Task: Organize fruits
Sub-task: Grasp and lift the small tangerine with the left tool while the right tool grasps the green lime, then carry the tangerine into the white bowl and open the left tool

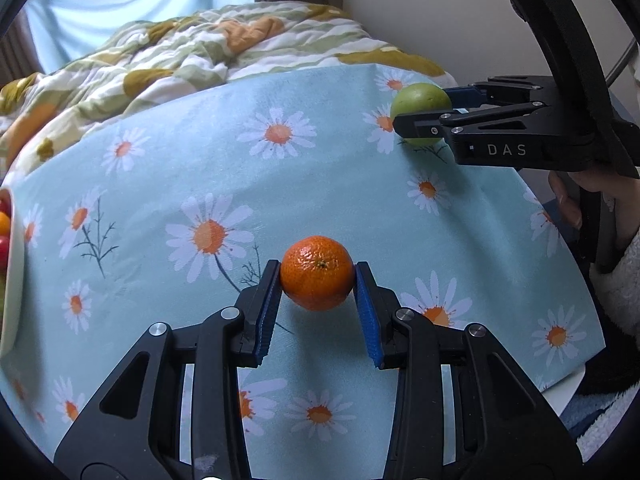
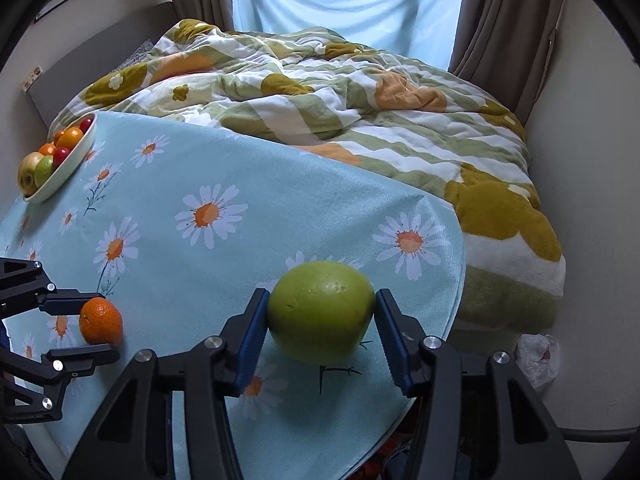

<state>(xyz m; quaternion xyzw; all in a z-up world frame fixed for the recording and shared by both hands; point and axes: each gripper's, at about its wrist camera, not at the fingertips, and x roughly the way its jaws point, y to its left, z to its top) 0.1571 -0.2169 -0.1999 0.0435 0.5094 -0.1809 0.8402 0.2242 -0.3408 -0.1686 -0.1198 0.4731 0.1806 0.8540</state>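
While both fruits sit between blue pads, neither has reached the bowl. Left hand-held gripper [image 1: 317,276] is clamped on the tangerine [image 1: 316,272], pads pressed to both flanks; the fruit looks just clear of the daisy cloth on the desk [image 1: 192,160], though contact underneath cannot be ruled out. Right hand-held gripper [image 2: 321,312] brackets the green apple [image 2: 321,310], which rests on the cloth; its pads stand at or against the fruit's sides, and whether they press firmly I cannot tell. The white bowl [image 2: 78,156], already holding several fruits, lies well ahead and to the left of the right gripper, and at the far left edge beside the left one. Judged step: grasping done on the left, grasp being completed on the right, carry to the bowl yet to come. Risks: the apple is wide, smooth and round, so a lift on a light pinch could let it roll out, and it sits near the desk's edge by the bed [image 2: 360,92], where a nudge could send it over. The tangerine's soft skin could squash or slip if squeezed off-centre. Both grippers heading for one bowl could cross paths, and a drop onto the piled fruit might knock pieces out.
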